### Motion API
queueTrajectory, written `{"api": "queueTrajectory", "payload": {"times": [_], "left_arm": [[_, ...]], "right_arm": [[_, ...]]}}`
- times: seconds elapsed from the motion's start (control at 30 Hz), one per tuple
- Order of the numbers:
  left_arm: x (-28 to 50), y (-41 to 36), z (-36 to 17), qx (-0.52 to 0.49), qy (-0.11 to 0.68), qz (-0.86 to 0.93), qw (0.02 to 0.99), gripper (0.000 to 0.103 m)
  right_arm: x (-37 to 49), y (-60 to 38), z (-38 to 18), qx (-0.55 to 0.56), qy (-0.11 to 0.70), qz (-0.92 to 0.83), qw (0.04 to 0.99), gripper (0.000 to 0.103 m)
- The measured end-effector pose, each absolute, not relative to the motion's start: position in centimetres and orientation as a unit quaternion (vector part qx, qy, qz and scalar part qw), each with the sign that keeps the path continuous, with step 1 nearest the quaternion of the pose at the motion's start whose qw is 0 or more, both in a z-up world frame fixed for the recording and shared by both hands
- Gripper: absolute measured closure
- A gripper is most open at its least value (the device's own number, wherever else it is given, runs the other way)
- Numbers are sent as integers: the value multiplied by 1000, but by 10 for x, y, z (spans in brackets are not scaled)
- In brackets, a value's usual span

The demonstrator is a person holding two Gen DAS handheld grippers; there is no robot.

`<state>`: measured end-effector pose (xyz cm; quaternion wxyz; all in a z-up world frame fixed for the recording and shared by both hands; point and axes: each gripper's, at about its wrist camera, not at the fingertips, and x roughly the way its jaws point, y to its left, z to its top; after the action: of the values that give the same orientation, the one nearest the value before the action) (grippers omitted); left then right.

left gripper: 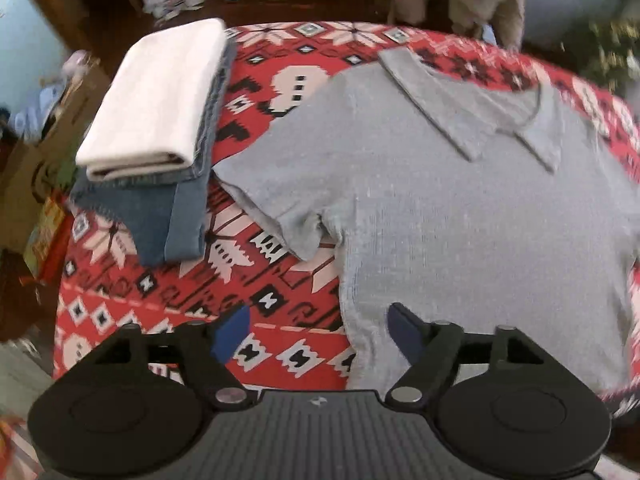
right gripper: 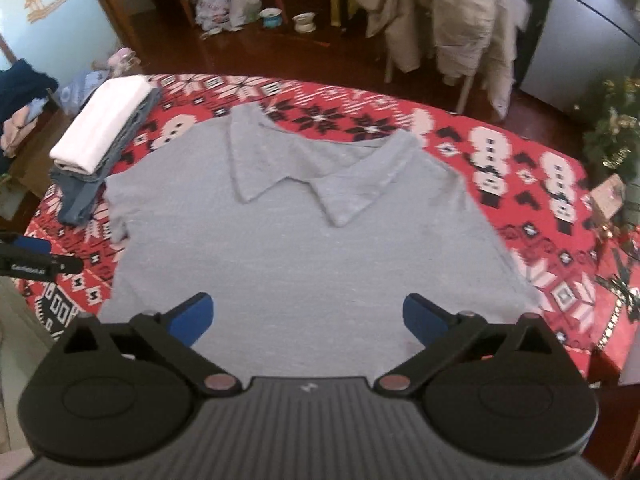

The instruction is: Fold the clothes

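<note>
1. Through the right wrist view I see the grey polo shirt lying flat in the middle of the frame, collar spread toward the top, on a bench under a red cloth with white and black snowflake and figure patterns.
2. My right gripper hangs above the shirt's lower part with its jaws spread wide and nothing between them; the blue pads touch no fabric.
3. In the left wrist view my left gripper also has its jaws spread and empty, one pad over the red cloth, the other over the shirt's edge at lower centre.
4. At upper left of that view sits a stack: a folded white garment on folded blue jeans, just beside the shirt's short sleeve.
5. The shirt looks like a soft, fine knit; the jeans are coarser denim.
6. Beyond the bench, at the top of the right view, pale garments hang from a chair, and bowls and bags stand on the dark floor.
7. White lettering on the other gripper, at the left edge, is too blurred to read.
</note>
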<state>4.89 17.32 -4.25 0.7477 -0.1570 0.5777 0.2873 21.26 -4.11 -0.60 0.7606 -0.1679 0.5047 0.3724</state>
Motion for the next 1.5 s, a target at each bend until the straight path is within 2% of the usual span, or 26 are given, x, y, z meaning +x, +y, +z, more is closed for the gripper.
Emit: {"api": "queueTrajectory", "payload": {"times": [0.33, 0.53, 0.57, 0.6, 0.67, 0.7, 0.77, 0.83, 0.9, 1.3, 1.33, 1.4, 1.5], "left_arm": [[55, 160, -52, -164, 546, 211, 794, 28], [35, 157, -68, -191, 560, 230, 773, 30], [31, 159, -73, -201, 570, 235, 761, 36], [26, 160, -77, -209, 575, 238, 754, 47], [14, 161, -84, -220, 583, 241, 744, 59], [8, 161, -88, -224, 589, 240, 738, 68], [-1, 161, -93, -228, 599, 241, 729, 77], [-8, 161, -96, -234, 602, 241, 725, 81], [-12, 161, -97, -242, 599, 241, 724, 86], [-10, 164, -110, -298, 590, 214, 719, 86], [-10, 163, -113, -300, 593, 212, 716, 87], [-11, 164, -118, -310, 596, 212, 710, 98], [-16, 165, -118, -325, 595, 223, 701, 101]], "right_arm": [[190, -84, -39, -147, 494, 260, 817, 1], [149, -111, -49, -147, 532, 197, 810, 1], [144, -118, -52, -125, 547, 192, 806, 1], [140, -125, -55, -104, 560, 186, 800, 2], [134, -137, -63, -71, 582, 164, 793, 10], [131, -142, -68, -62, 593, 152, 788, 18], [128, -149, -81, -65, 609, 140, 778, 29], [126, -155, -93, -74, 622, 127, 769, 57], [127, -164, -102, -62, 628, 121, 766, 67], [128, -180, -115, -21, 635, 109, 764, 69], [129, -180, -114, -20, 635, 109, 765, 69], [130, -180, -114, -17, 633, 110, 766, 69], [130, -179, -116, -24, 638, 108, 763, 69]]}}
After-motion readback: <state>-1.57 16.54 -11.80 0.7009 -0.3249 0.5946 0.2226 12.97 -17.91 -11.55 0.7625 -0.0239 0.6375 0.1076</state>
